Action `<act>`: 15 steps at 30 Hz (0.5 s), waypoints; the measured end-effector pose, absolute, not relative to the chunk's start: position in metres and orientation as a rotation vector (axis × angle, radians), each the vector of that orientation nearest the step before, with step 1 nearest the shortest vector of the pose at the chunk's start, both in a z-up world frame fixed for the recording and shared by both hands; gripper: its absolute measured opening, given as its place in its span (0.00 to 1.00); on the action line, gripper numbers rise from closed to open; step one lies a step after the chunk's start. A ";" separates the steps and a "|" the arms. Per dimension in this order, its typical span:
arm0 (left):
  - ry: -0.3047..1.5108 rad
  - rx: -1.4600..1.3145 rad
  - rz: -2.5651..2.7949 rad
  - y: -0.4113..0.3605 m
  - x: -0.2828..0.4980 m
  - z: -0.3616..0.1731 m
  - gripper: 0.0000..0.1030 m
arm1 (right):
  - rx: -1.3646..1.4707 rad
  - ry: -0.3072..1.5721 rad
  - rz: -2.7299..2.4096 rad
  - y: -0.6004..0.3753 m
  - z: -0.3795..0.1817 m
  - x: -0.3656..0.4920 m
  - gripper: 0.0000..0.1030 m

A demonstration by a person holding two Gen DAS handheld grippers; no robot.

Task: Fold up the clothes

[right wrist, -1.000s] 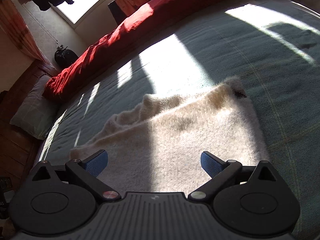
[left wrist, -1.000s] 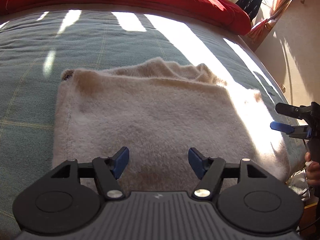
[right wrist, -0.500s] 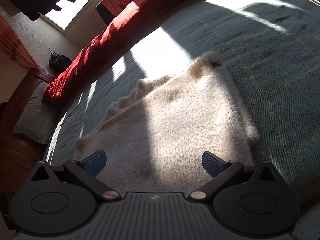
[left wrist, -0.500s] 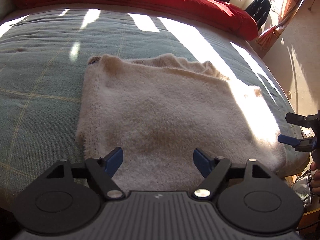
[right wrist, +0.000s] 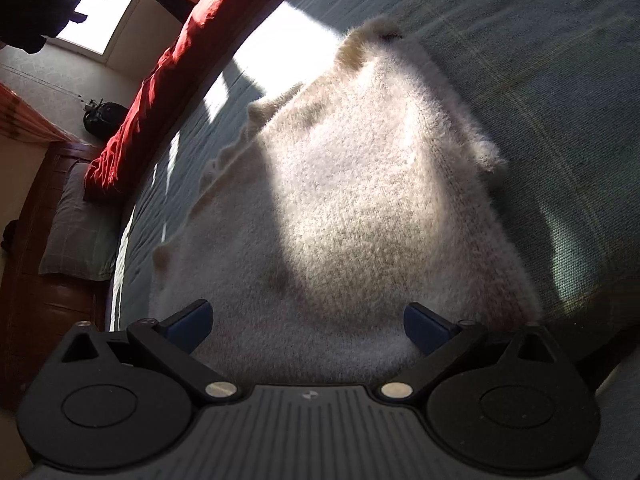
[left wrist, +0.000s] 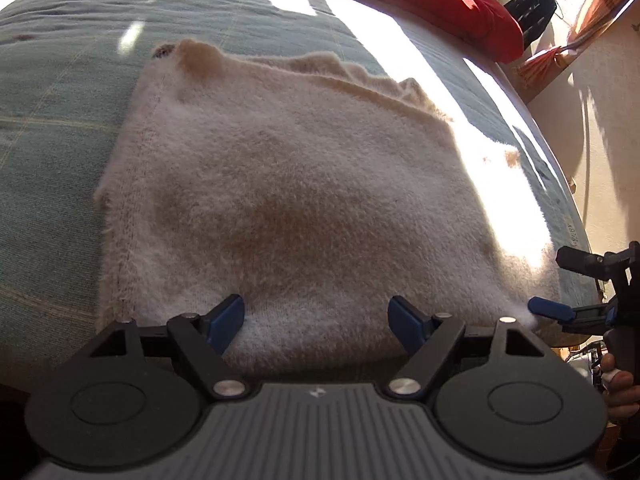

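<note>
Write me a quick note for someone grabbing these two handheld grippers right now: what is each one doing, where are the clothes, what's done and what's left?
Left gripper: jaws open, empty, at the near edge of the sweater.
Right gripper: jaws open, empty, also at the near edge, further right.
The cream sweater lies on the bed, already folded into a rough rectangle, with a lower layer peeking out along the far edge.
Left, probably: grip the near edge with both and fold once more, or tidy the far layer.

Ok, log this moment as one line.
left claw open | right claw open | fuzzy cream folded sweater flat on grey-green plaid bedspread | nothing gripped
</note>
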State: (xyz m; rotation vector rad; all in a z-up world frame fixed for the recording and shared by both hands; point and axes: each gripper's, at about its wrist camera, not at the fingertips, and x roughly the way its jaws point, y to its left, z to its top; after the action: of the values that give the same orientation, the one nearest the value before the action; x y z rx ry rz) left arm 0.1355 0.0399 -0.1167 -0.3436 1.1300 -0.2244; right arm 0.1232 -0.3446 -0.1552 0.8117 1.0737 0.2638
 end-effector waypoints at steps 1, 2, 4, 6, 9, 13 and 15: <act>1.135 -0.339 -0.233 0.036 0.137 -0.111 0.77 | 0.812 1.070 0.265 -0.346 -0.155 0.123 1.00; 1.135 -0.337 -0.254 0.030 0.139 -0.105 0.77 | 0.812 1.066 0.267 -0.347 -0.154 0.124 1.00; 1.123 -0.375 -0.341 0.013 0.146 -0.097 0.79 | 0.813 1.059 0.271 -0.349 -0.153 0.124 1.00; 1.131 -0.471 -0.466 -0.008 0.156 -0.099 0.82 | 0.813 1.051 0.274 -0.351 -0.152 0.125 1.00; 1.171 -0.566 -0.587 -0.041 0.169 -0.111 0.82 | 0.794 1.046 0.271 -0.354 -0.151 0.123 1.00; 1.242 -0.584 -0.585 -0.056 0.174 -0.129 0.82 | 0.815 1.042 0.282 -0.362 -0.155 0.120 1.00; 1.277 -0.588 -0.574 -0.062 0.176 -0.138 0.81 | 0.831 1.041 0.282 -0.366 -0.157 0.119 1.00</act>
State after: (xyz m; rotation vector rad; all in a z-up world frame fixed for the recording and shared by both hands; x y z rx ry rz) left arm 0.1756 -0.0620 -0.1379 -0.5883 1.2772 -0.5744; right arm 0.1194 -0.3656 -0.1571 0.8305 1.0409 0.2817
